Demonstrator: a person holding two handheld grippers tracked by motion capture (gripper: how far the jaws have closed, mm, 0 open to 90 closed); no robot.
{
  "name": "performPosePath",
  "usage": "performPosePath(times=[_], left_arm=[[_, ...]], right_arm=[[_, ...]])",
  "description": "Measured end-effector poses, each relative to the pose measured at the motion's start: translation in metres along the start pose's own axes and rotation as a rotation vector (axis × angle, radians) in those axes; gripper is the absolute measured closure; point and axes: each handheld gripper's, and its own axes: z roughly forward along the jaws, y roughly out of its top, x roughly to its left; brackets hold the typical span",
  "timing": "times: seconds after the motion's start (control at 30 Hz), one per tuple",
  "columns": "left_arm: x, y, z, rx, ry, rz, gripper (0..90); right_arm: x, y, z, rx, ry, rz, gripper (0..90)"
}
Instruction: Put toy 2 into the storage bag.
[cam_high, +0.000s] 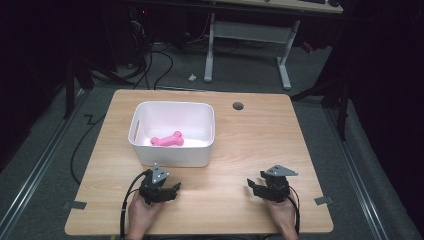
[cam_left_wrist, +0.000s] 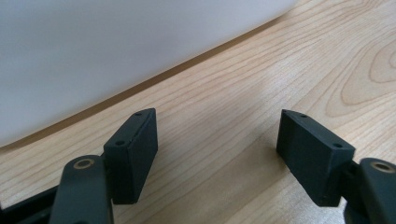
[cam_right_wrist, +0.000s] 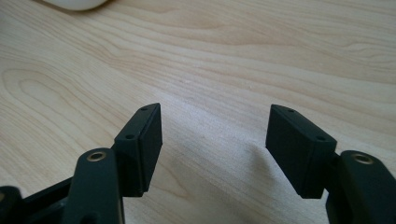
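Both jaws spread wide and empty — left gripper (cam_high: 173, 188) just before the white bin (cam_high: 205, 159), right gripper (cam_high: 251, 184) low over bare table (cam_high: 250, 135) — pink bone toy (cam_high: 167, 140) lying inside the bin, probably the start, a reach in next.

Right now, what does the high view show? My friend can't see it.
A pink bone-shaped toy lies inside a white bin on a wooden table. Nearer the person, the left gripper and right gripper sit open, holding nothing.
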Motion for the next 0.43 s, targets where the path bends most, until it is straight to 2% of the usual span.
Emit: performPosePath(times=[0.3, 0.43], left_arm=[[-0.0001, -0.0001, 0.0000, 0.000, 0.000, -0.001, 29.4], [-0.0001, -0.0001, 0.0000, 0.000, 0.001, -0.002, 29.4]], right_arm=[[0.0052, -0.0035, 0.0073, 0.020, -0.043, -0.040, 33.6], [0.0064, -0.0031, 0.0078, 0.026, -0.041, -0.037, 30.6]])
